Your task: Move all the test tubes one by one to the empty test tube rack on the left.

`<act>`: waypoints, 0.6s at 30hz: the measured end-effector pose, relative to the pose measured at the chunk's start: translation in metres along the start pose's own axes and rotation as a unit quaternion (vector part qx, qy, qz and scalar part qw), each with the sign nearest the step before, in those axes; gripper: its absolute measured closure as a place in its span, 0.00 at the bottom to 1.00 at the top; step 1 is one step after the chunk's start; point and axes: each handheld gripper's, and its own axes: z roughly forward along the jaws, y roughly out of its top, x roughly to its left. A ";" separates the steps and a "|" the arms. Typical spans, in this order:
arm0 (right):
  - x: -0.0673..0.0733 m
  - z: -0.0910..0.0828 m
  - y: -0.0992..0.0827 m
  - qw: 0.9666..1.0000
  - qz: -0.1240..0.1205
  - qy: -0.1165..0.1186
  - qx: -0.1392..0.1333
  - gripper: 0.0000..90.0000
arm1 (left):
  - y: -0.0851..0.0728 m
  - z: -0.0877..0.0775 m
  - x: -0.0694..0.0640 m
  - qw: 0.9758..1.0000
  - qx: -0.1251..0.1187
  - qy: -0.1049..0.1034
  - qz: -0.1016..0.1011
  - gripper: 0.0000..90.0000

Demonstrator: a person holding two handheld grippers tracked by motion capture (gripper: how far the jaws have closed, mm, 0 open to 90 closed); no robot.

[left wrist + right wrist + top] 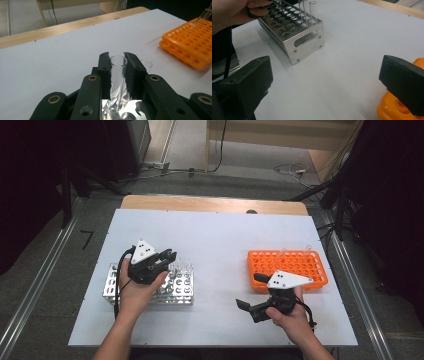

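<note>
My left gripper [117, 55] is shut on a clear glass test tube [117, 75], which stands upright between the pads over the shiny metal rack [117, 111]. A second tube [147, 63] stands just beyond it. From above, the left gripper [169, 256] hovers over the metal rack [114, 287], near its far right corner. My right gripper [249, 291] rests low beside the orange rack [287, 265], jaws spread wide. In its own view the right gripper [327, 82] holds nothing, with bare white table between the jaws.
The orange rack [190, 45] carries a tube [203, 16] at its far side. The metal rack [297, 35] holds clear tubes [309, 11] at one end, with a hand [234, 11] above it. The white tabletop [220, 240] ends at a wooden strip [215, 204].
</note>
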 end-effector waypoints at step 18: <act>-0.004 -0.003 0.000 1.000 0.002 -0.007 -0.002 0.00 | -0.002 0.004 0.001 0.998 0.053 -0.007 -0.017 0.82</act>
